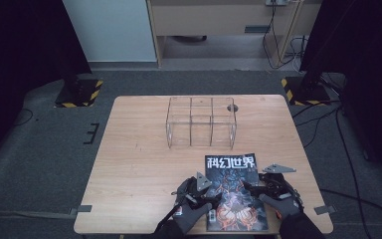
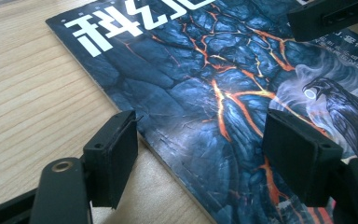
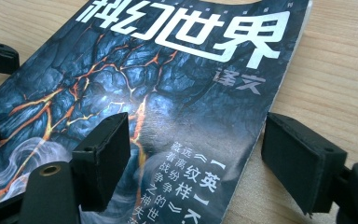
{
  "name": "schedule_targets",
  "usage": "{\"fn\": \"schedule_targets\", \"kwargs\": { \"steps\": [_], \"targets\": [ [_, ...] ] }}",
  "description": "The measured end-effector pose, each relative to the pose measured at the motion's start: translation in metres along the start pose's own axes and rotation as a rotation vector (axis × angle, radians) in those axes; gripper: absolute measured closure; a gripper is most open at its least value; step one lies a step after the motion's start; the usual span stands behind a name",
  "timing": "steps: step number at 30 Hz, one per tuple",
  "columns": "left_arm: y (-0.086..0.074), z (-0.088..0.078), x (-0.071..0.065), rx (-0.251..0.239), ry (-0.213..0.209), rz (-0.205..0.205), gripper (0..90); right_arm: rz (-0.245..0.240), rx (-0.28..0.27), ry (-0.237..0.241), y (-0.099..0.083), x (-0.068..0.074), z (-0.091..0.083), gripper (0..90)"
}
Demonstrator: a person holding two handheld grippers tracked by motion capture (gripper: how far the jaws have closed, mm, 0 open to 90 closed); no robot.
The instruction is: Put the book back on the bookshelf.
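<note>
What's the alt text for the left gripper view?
Open left tongs straddle the left edge of a dark magazine with orange lava-crack art, lying flat on a light wooden table. One jaw is over bare wood, the other over the cover.

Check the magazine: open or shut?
Shut. The magazine lies flat on the table, front cover up, no inside pages showing.

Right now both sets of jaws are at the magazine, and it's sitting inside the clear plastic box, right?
Not inside. The magazine lies flat on the table, nearer the person than the clear plastic box, as the high view shows. Both sets of jaws are at it.
</note>
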State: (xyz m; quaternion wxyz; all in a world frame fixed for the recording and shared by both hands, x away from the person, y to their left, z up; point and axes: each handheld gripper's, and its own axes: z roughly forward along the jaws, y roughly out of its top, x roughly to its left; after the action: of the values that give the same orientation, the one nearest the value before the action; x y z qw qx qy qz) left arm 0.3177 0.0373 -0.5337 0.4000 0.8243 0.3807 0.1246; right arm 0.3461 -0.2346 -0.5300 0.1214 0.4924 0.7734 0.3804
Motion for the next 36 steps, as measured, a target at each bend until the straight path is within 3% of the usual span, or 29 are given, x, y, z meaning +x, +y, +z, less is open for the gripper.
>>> {"fn": "schedule_targets", "kwargs": {
  "steps": [20, 36],
  "targets": [
    [0.0004, 0.0011, -0.0014, 0.004, 0.005, -0.007, 23.8, 0.051, -0.020, 0.019, -0.0007, -0.0015, -0.0004, 24.3],
    [0.0006, 0.0015, -0.0012, 0.009, 0.000, -0.008, 22.8, 0.142, -0.035, 0.057, -0.0001, -0.0067, -0.0020, 24.3]
  ]
}}
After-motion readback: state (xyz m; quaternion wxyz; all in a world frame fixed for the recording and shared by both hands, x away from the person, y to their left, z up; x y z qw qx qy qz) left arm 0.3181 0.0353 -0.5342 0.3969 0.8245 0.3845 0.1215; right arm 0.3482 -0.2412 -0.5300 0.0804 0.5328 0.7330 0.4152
